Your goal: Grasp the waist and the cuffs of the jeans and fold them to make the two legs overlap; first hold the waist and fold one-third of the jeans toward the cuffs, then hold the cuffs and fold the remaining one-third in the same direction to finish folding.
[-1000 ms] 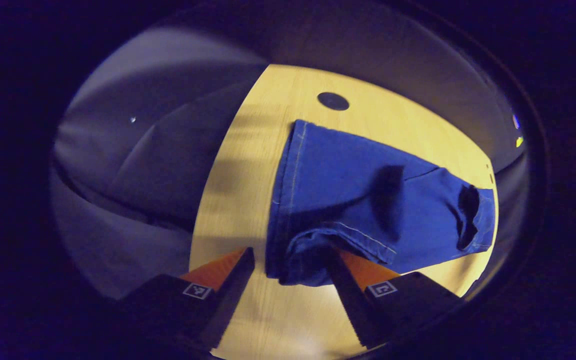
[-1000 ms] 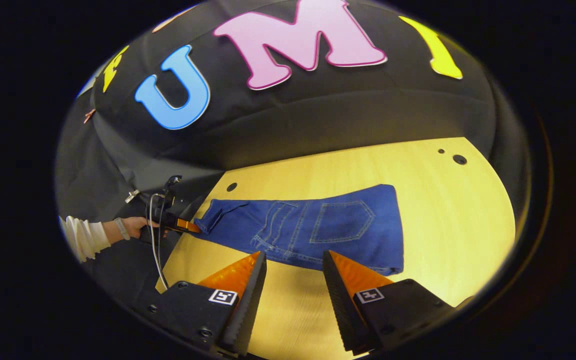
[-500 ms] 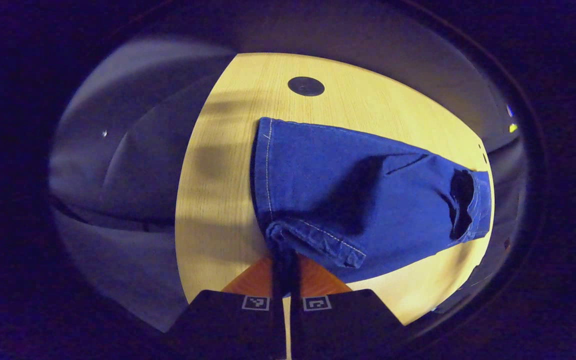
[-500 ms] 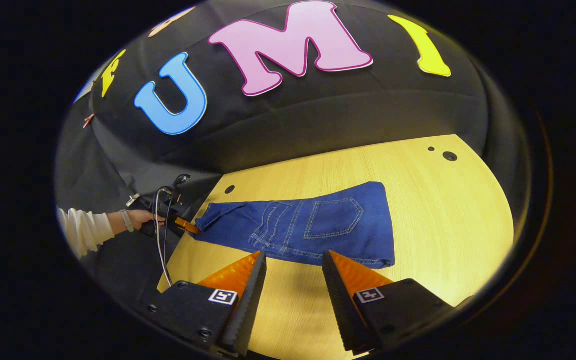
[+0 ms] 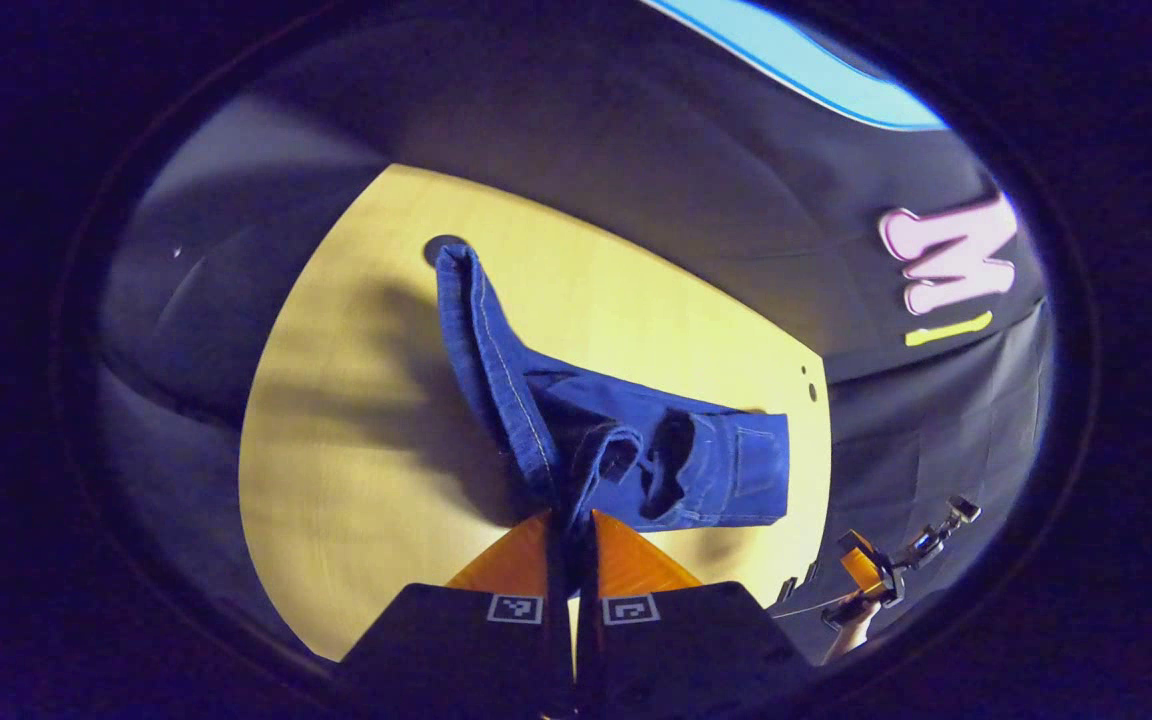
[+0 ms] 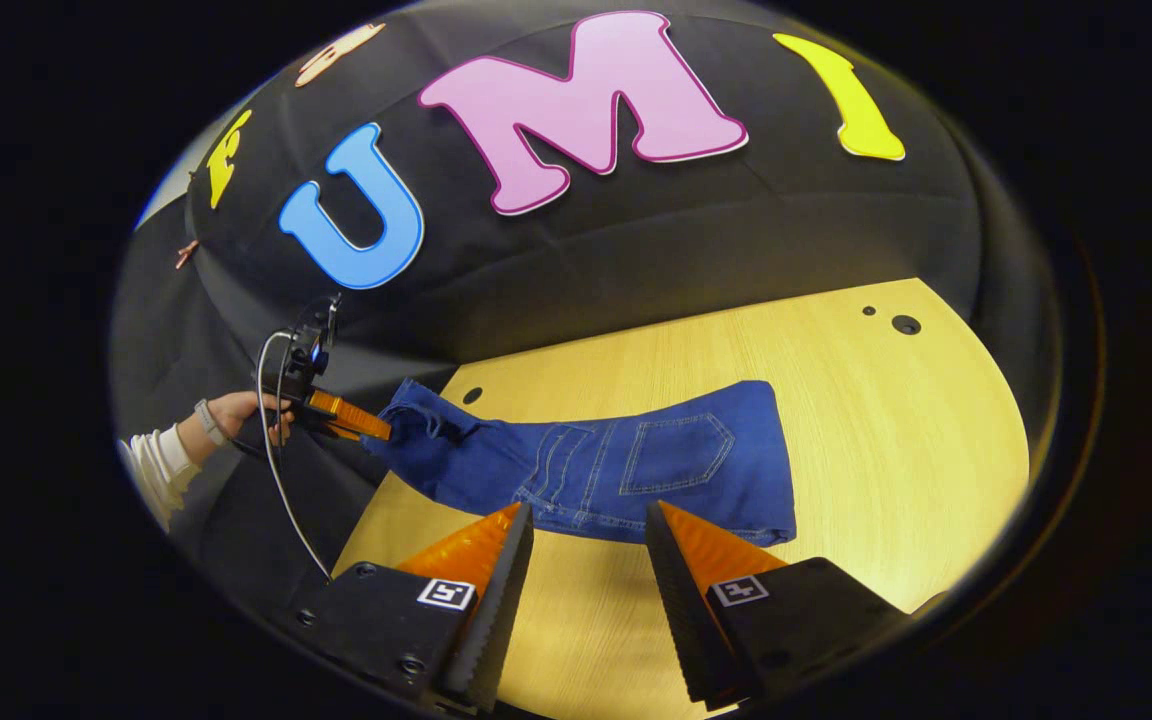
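The cuff end of the jeans [image 5: 626,450] is pinched between the closed fingers of the left hand-held gripper [image 5: 570,535] and raised off the wooden surface [image 6: 896,450]. The right hand-held gripper [image 6: 586,525] is held wide open, gripping nothing, near the waist edge.

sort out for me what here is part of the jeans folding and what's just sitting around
Part of the job:
- jeans
- left tongs, shut on the cuff end, lifting it
- right tongs, open, near the waist
- table

Just around:
- round holes in the table
- booth wall
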Demonstrator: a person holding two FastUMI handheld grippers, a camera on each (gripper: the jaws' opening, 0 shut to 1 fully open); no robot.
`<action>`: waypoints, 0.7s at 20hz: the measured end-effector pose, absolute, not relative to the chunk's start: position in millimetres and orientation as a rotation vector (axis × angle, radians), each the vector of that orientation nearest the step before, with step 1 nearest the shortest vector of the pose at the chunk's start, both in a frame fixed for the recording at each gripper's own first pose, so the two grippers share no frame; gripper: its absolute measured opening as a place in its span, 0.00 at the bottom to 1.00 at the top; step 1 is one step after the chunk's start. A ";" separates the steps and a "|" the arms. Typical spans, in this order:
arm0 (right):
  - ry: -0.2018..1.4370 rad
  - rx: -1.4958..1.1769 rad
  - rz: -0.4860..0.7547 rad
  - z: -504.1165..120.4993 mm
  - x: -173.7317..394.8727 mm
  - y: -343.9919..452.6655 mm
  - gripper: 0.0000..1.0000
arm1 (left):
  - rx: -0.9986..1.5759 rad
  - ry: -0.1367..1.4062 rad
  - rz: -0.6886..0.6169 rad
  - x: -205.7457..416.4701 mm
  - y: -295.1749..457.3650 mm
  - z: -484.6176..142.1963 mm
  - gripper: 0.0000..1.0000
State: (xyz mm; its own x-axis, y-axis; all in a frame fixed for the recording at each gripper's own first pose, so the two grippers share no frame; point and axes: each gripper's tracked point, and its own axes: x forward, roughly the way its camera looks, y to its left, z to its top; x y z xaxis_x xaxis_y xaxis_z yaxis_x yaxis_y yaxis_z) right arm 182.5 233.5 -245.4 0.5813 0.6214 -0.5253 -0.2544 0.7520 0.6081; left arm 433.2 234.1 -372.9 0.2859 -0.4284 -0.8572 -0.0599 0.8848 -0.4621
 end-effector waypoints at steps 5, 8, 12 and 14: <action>0.762 0.503 0.507 -242.7 180.6 197.9 0.70 | -0.352 1.139 -0.535 453.3 71.3 -320.5 0.07; 0.764 0.501 0.468 -252.8 172.4 165.4 0.71 | -0.319 1.042 -0.684 467.2 -31.1 -313.3 0.07; 0.782 0.501 0.395 -276.1 162.7 107.7 0.70 | -0.200 1.133 -0.754 457.7 -97.3 -372.0 0.07; 0.794 0.511 0.368 -286.9 161.4 82.8 0.70 | -0.021 1.216 -0.670 444.0 -86.9 -422.3 0.08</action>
State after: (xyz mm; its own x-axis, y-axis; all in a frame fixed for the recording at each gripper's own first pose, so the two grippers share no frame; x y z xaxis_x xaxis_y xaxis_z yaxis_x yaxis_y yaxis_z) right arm 161.4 82.8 -286.9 0.6486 0.4940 -0.5791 -0.1219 0.8184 0.5616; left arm 444.0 -86.9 -422.3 0.1814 -0.4850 -0.8555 0.4634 0.8095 -0.3606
